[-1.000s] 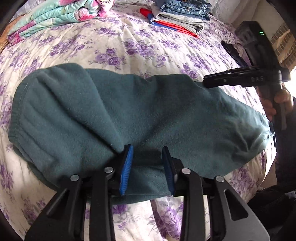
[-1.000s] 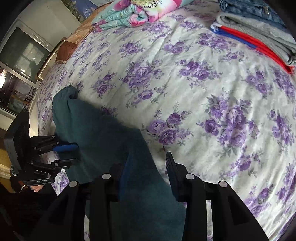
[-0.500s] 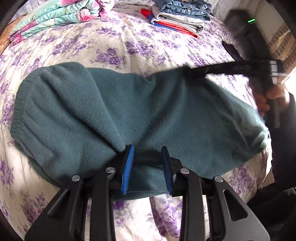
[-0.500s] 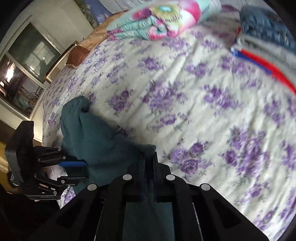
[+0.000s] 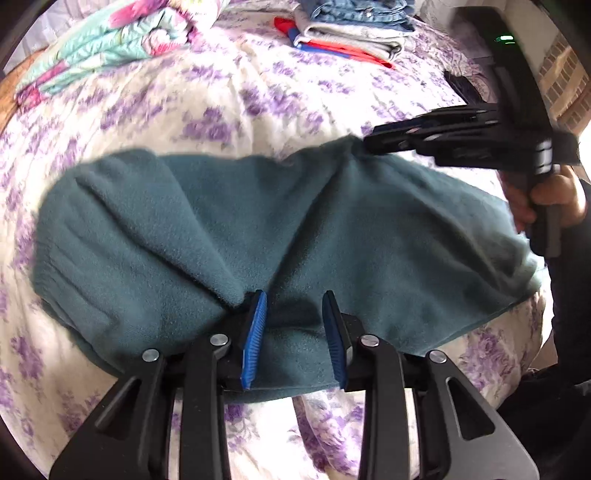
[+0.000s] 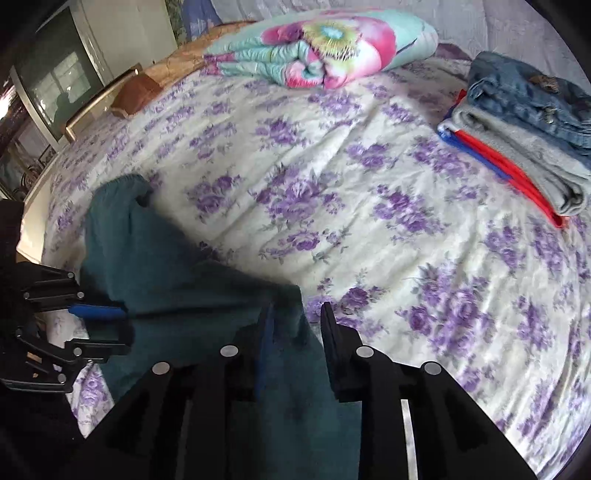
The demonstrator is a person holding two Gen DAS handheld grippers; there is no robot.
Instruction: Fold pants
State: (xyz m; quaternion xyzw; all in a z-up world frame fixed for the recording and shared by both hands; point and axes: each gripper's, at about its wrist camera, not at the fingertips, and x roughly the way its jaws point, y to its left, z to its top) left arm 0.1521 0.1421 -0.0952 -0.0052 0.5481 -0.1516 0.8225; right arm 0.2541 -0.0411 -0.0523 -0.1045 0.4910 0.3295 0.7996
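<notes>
Teal fleece pants (image 5: 229,236), already doubled into a long band, lie across the near edge of the bed's white sheet with purple flowers (image 5: 236,96), waistband toward nine o'clock and cuffs toward three in the left wrist view. At six o'clock there the left gripper (image 5: 293,332) straddles the near fold with its blue pads spread; cloth fills the gap between them, but whether the pads truly press it I cannot tell. At two o'clock the right gripper (image 5: 373,142), held in a person's hand (image 5: 546,199), sits at the far edge, where the fleece peaks up toward its tips; its own view shows the jaws opening with a ridge of cloth between them and the right pad standing clear of it. My judgement: the far edge is slipping free partway through a lift, so the layer may slump back crooked and wrinkle. If only one layer gets caught again, the two legs could shear apart and spoil the fold. Beyond, at eleven o'clock, lies a rolled floral quilt in pink and turquoise (image 5: 110,40), and at one o'clock a stack of folded clothes topped with blue jeans (image 5: 354,22).
</notes>
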